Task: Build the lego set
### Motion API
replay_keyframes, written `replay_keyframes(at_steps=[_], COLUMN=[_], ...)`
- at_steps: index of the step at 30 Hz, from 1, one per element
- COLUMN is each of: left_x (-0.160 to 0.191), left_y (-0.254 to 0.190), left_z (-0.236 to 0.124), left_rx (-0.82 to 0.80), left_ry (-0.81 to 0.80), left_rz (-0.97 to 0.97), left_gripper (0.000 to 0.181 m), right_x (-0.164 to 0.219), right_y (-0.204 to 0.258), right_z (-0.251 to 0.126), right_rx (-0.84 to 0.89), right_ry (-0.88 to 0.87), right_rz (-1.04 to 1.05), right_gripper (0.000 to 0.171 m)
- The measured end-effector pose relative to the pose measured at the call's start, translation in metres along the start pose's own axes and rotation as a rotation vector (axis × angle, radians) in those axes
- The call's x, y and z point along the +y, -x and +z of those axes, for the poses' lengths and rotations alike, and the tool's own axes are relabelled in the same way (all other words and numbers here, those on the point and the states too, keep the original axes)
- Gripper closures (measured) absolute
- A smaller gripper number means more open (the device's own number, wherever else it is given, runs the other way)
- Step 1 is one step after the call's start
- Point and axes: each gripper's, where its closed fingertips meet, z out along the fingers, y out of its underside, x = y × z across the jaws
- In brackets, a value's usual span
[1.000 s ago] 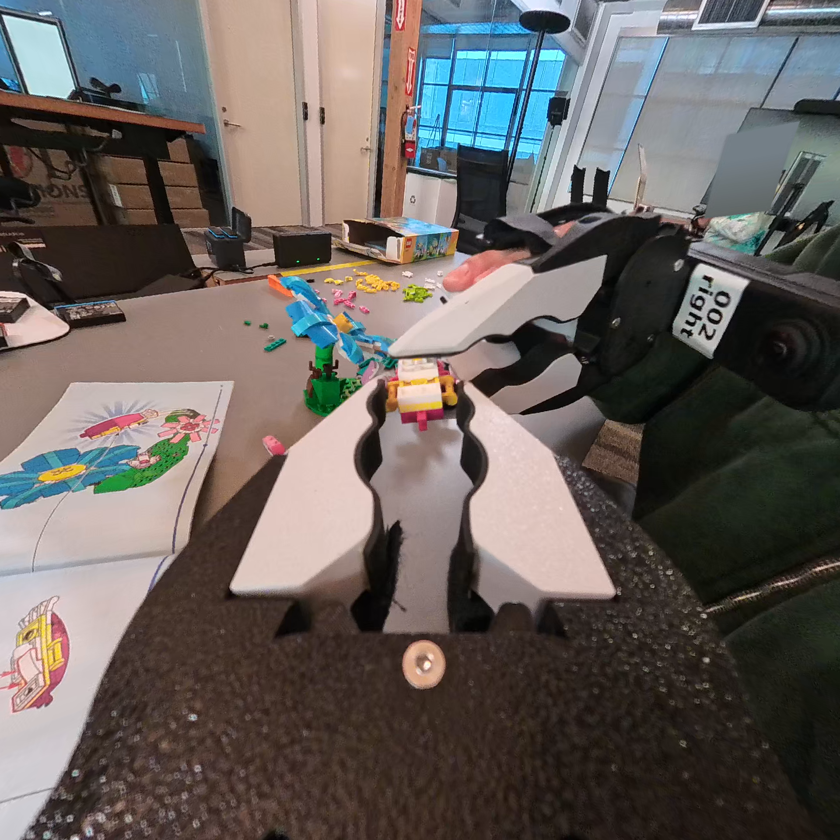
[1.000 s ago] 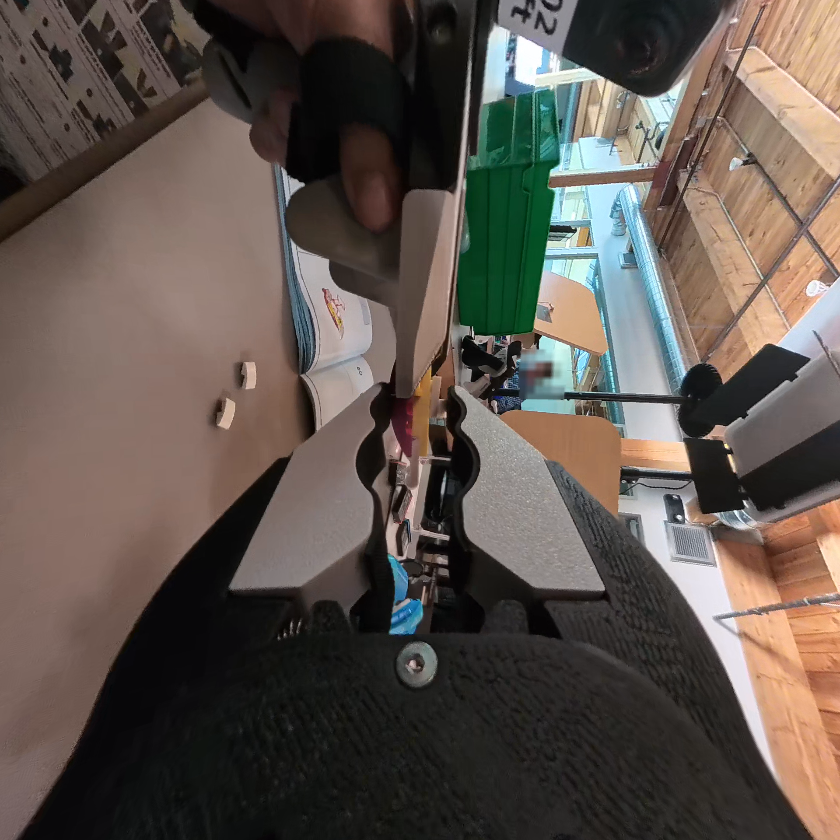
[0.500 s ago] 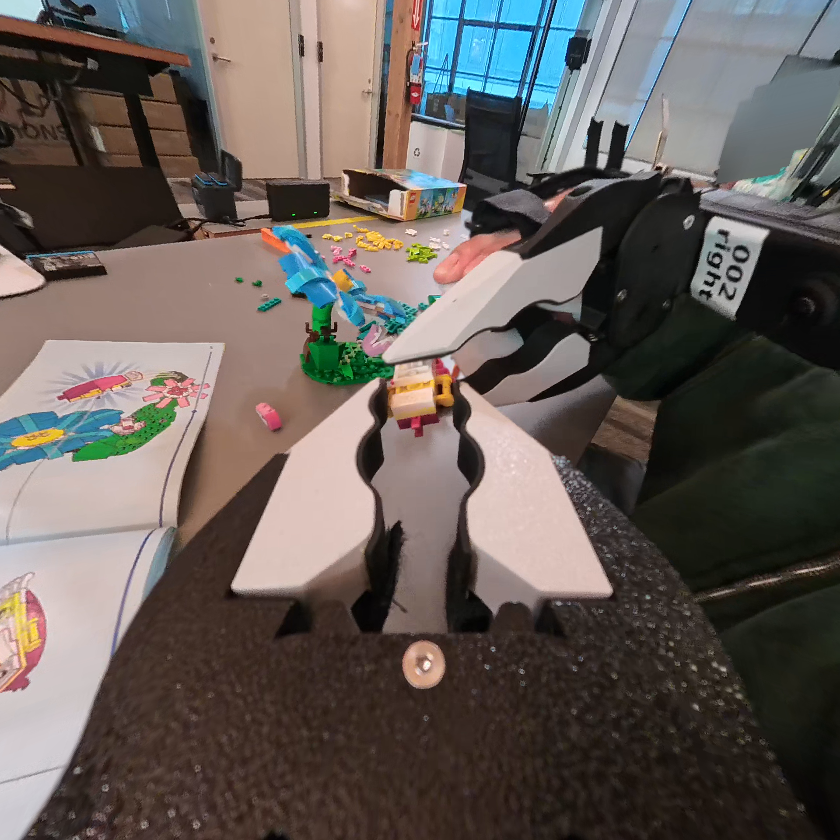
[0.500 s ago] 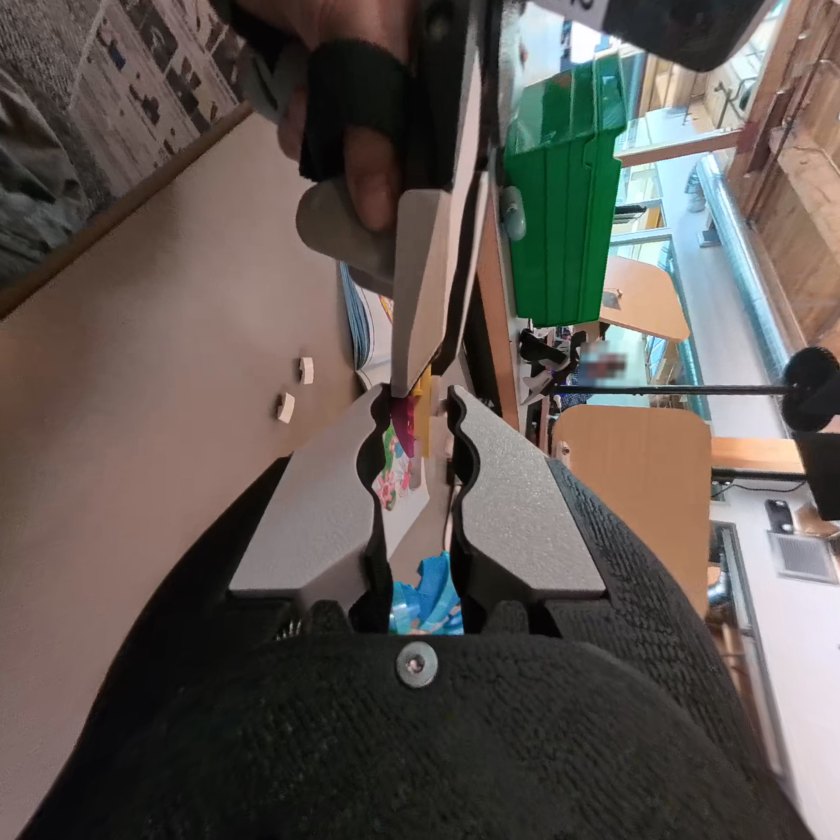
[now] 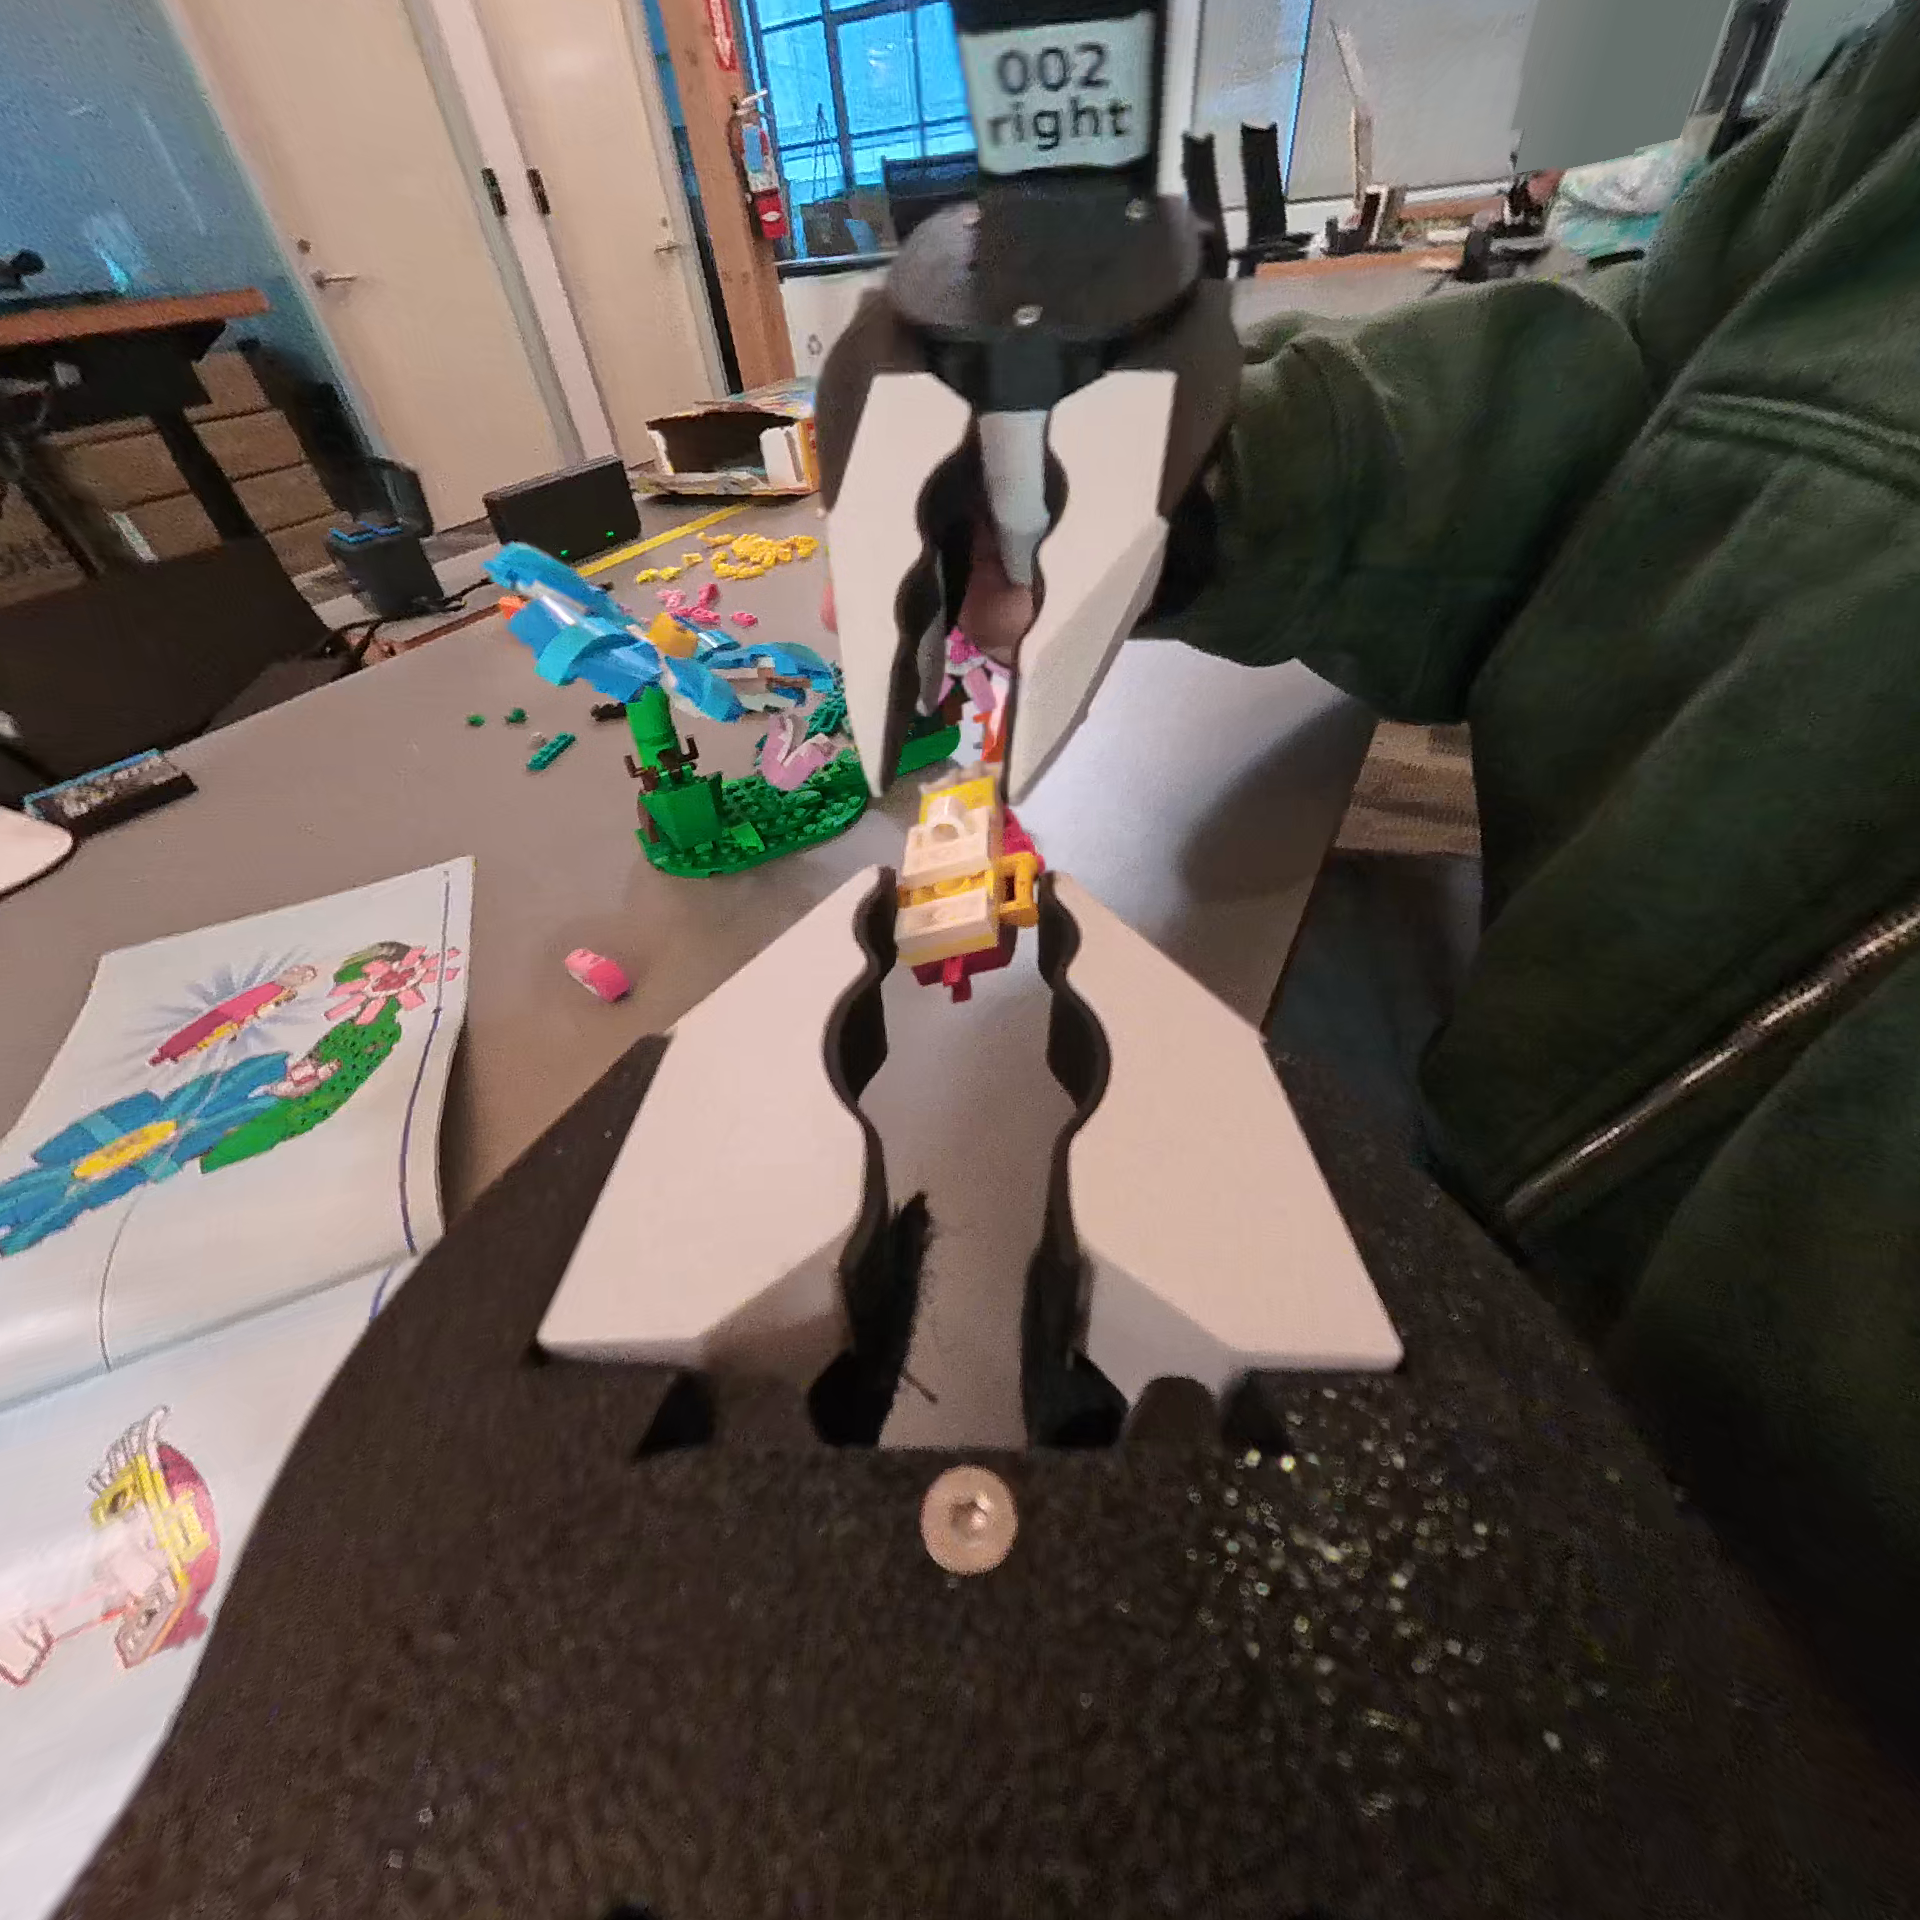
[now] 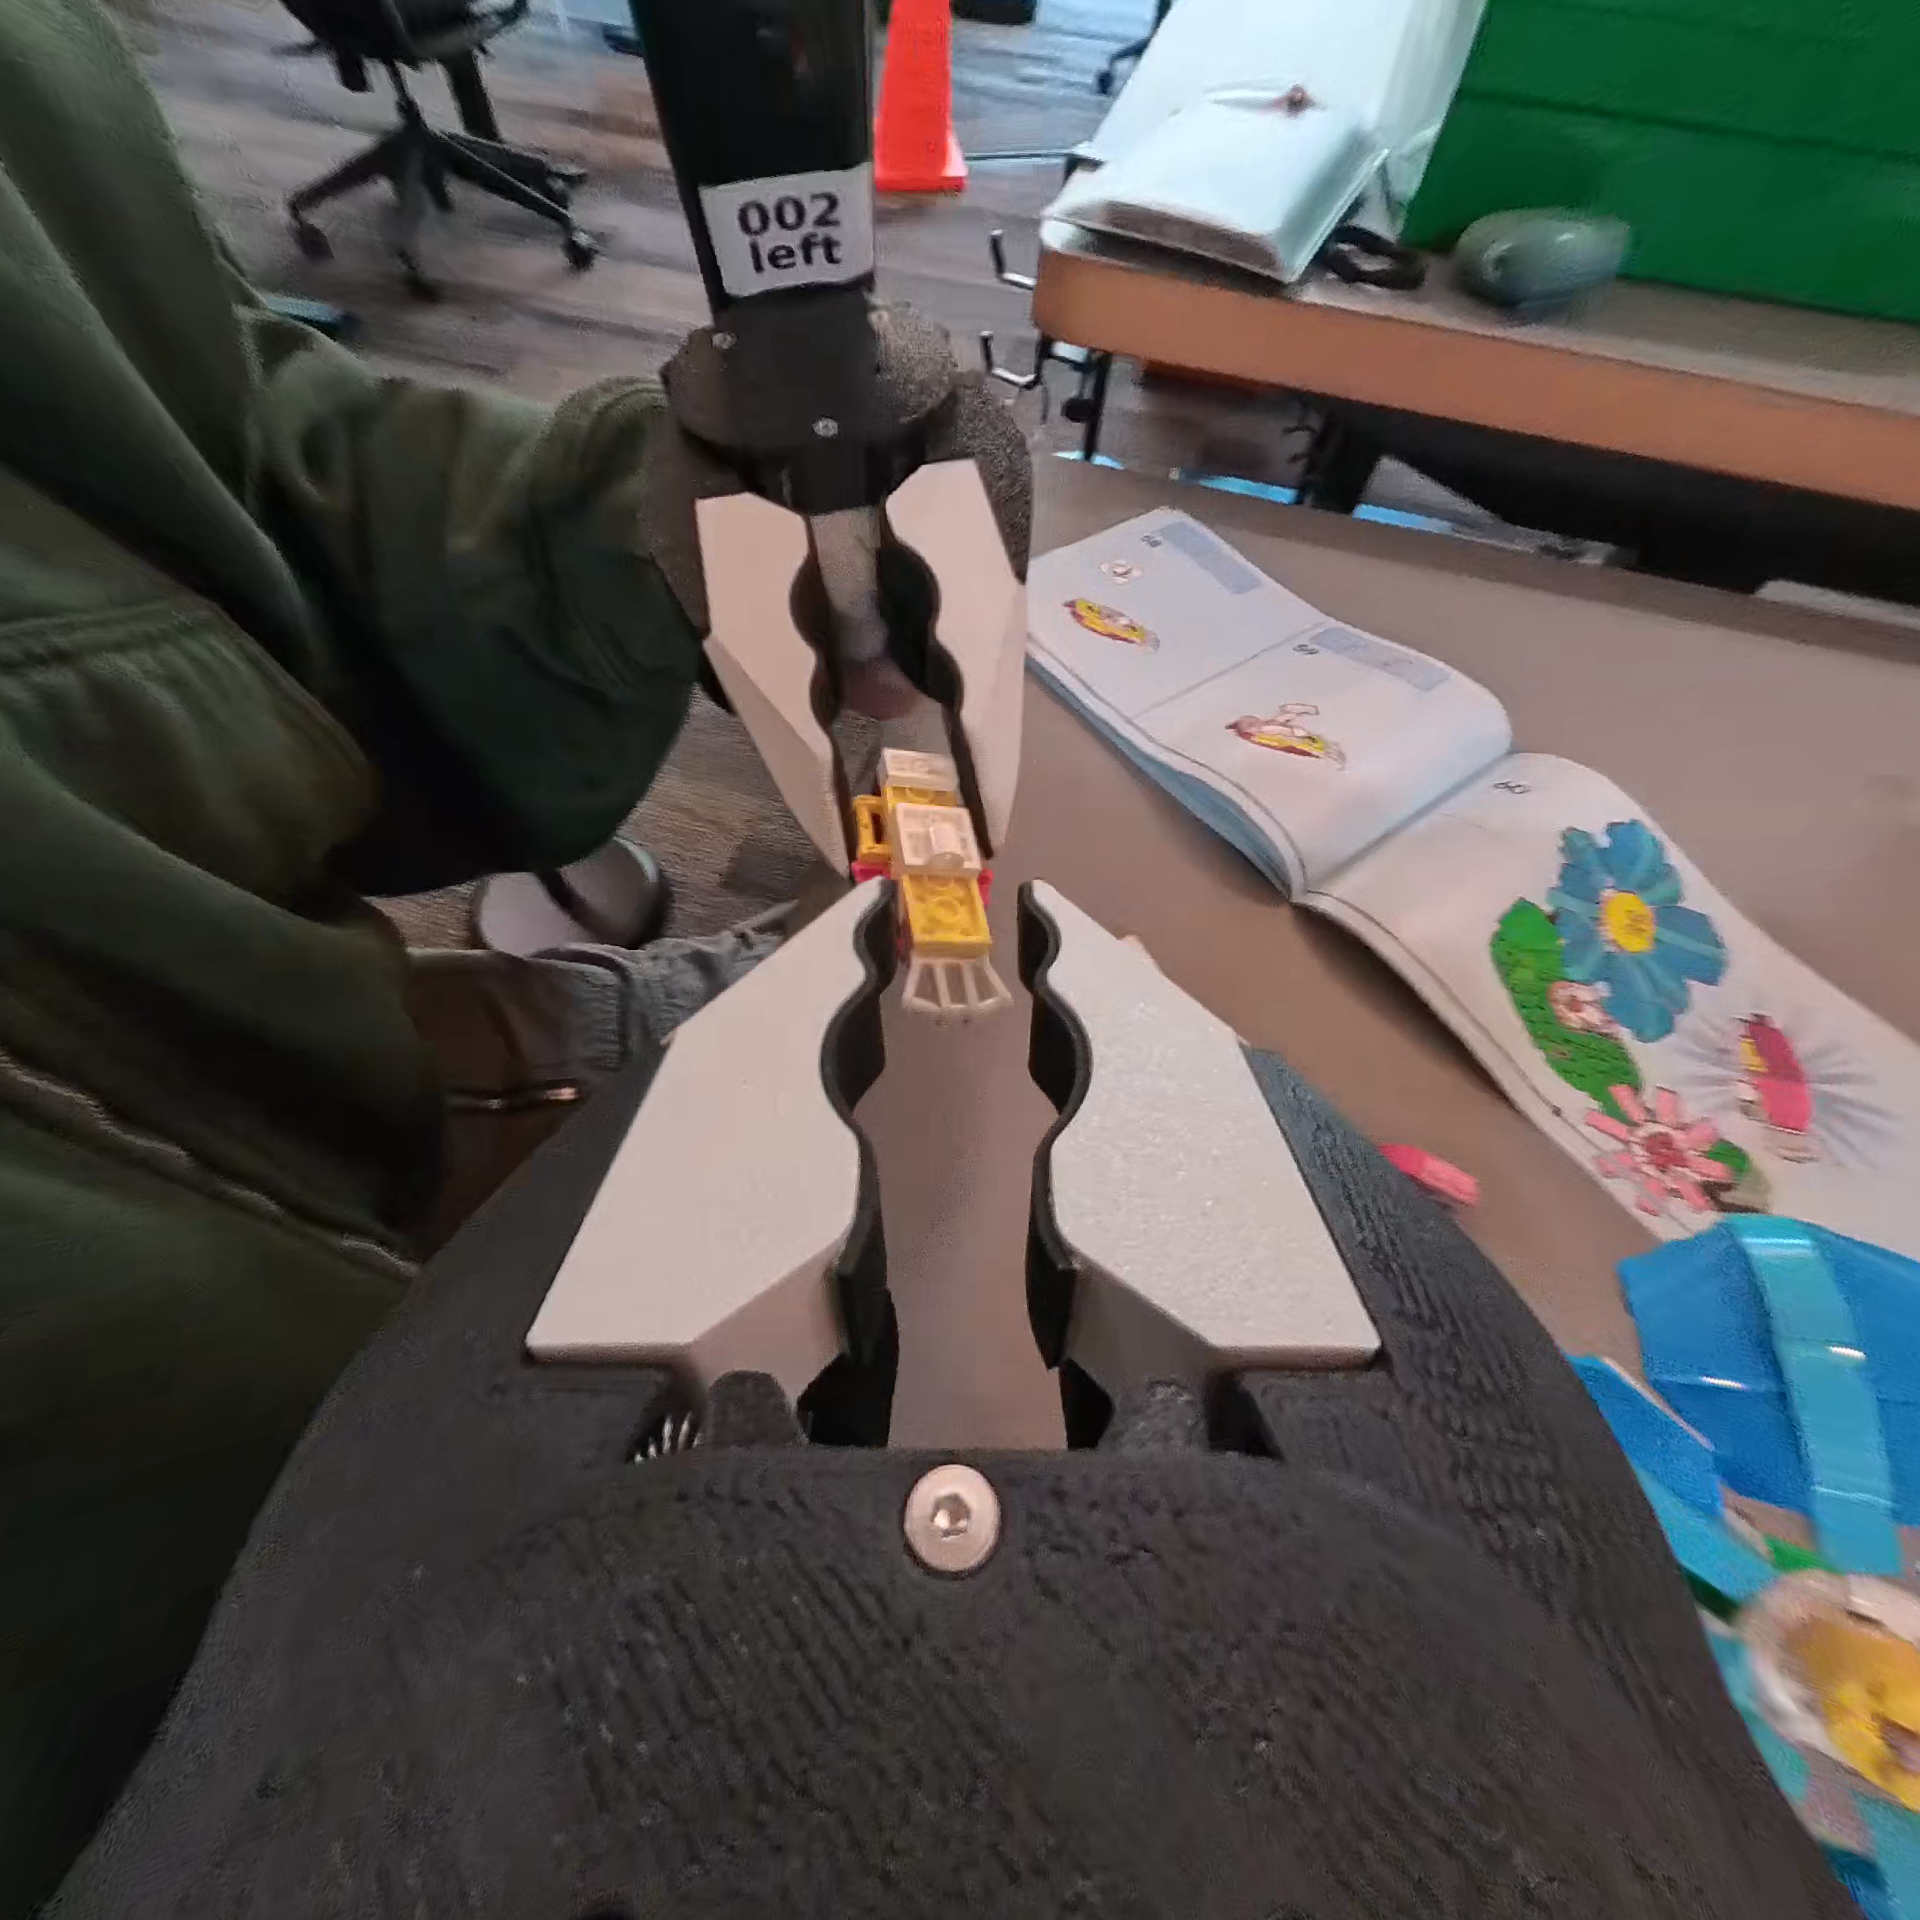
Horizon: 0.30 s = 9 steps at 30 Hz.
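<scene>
My left gripper (image 5: 961,899) is shut on a small yellow, white and magenta lego assembly (image 5: 951,883), held in the air above the table edge. My right gripper (image 6: 956,899) faces it head-on, tip to tip. Its jaws stand narrowly apart around the assembly's yellow end (image 6: 940,914), which touches one finger while a gap shows at the other. A white grille piece (image 6: 951,987) hangs from that end. The right gripper (image 5: 945,784) also shows in the left wrist view, and the left gripper (image 6: 914,862) in the right wrist view.
A lego flower build with blue petals (image 5: 644,644) stands on a green base (image 5: 748,821) mid-table. An open instruction booklet (image 5: 208,1091) lies at the left. A loose pink piece (image 5: 597,975) lies near it. Loose yellow pieces (image 5: 753,551) and a box (image 5: 727,447) are farther back. Less than 4 cm separates the two grippers' tips.
The right gripper has swung from lying sideways across the assembly to facing the left gripper head-on. The left gripper has kept its hold on the assembly.
</scene>
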Motion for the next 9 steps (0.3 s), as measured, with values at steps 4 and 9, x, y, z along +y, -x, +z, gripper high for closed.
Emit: replay_keyframes(at_steps=[4,9], left_x=[0.000,0.009], left_y=[-0.008,-0.013], left_z=[0.001,0.003], left_rx=[0.035,0.063], left_ry=[-0.002,0.027], left_rz=[0.039,0.028], left_gripper=[0.157,0.157], right_x=[0.007,0.017], right_y=[0.011,0.016], right_z=[0.004,0.007], right_rx=[-0.099,-0.120], right_ry=[0.028,0.069], right_rz=[0.051,0.046], right_gripper=[0.150,0.156])
